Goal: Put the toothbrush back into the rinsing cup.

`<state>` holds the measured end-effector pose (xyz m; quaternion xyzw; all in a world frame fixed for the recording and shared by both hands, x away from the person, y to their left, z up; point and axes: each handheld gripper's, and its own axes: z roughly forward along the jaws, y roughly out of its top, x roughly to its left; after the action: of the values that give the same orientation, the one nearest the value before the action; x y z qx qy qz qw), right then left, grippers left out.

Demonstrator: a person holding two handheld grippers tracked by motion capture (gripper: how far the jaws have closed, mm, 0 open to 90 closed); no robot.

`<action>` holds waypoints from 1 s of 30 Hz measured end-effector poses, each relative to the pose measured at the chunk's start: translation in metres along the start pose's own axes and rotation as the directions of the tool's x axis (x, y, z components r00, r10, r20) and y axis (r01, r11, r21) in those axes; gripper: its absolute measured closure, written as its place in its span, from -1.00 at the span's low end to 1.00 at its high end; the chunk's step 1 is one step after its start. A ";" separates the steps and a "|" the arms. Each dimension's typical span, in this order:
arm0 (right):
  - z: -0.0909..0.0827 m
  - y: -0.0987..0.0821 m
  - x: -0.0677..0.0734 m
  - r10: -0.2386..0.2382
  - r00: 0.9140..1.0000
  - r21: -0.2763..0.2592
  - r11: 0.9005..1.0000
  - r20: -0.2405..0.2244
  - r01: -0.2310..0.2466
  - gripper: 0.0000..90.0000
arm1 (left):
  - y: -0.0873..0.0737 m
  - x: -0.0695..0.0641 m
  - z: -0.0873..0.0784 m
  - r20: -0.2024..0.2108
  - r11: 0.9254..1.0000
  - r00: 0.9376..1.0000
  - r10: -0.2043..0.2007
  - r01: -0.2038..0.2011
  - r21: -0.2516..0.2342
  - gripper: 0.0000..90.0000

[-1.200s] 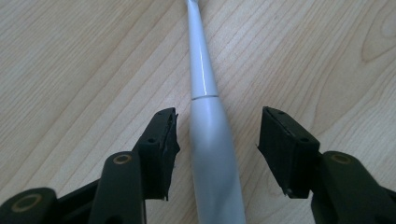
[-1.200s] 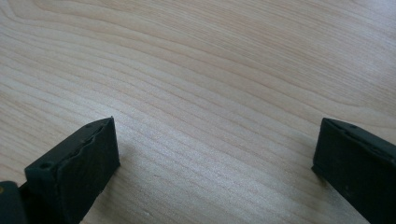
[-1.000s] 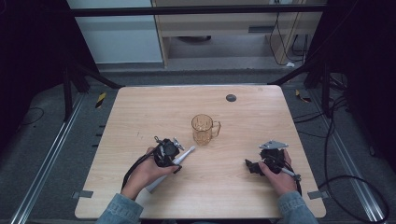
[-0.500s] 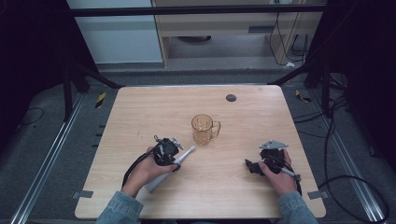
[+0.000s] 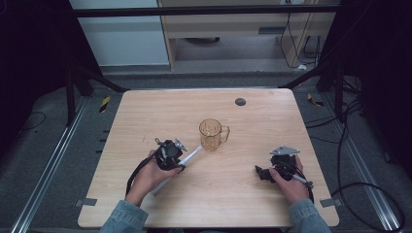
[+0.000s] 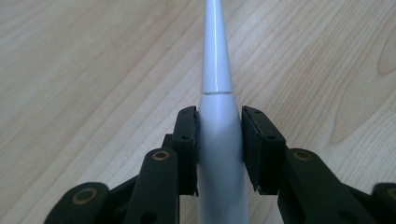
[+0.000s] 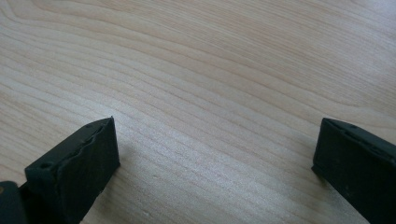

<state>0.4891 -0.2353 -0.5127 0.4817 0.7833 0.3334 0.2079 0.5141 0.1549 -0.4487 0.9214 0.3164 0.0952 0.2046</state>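
Left gripper (image 5: 180, 156), held in the person's left hand (image 5: 148, 175) over the near-left part of the pale wooden table (image 5: 145, 111): jaws have just been closing and now clamp the slender white plastic tapered handle (image 6: 217, 135), one pad pressed to each flank. Handle lies low along the tabletop, its thin end pointing toward the amber transparent glass mug (image 5: 212, 134), tip just beside the mug's base. Mug upright near table centre, handle to the right. Small dark round disc (image 5: 240, 102) further back. Right gripper (image 5: 262, 173) well apart at near right, resting low, jaws spread wide with bare wood between them.
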 end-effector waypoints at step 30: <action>0.000 0.000 0.000 0.002 1.000 0.000 1.000 0.001 -0.002 -0.99 | 0.027 0.023 -0.056 -0.074 0.985 0.996 -0.054 0.040 -0.169 0.50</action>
<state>0.4893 -0.2354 -0.5128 0.4825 0.7828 0.3335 0.2080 0.5299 0.1673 -0.3853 0.8889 0.3367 0.1523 0.2707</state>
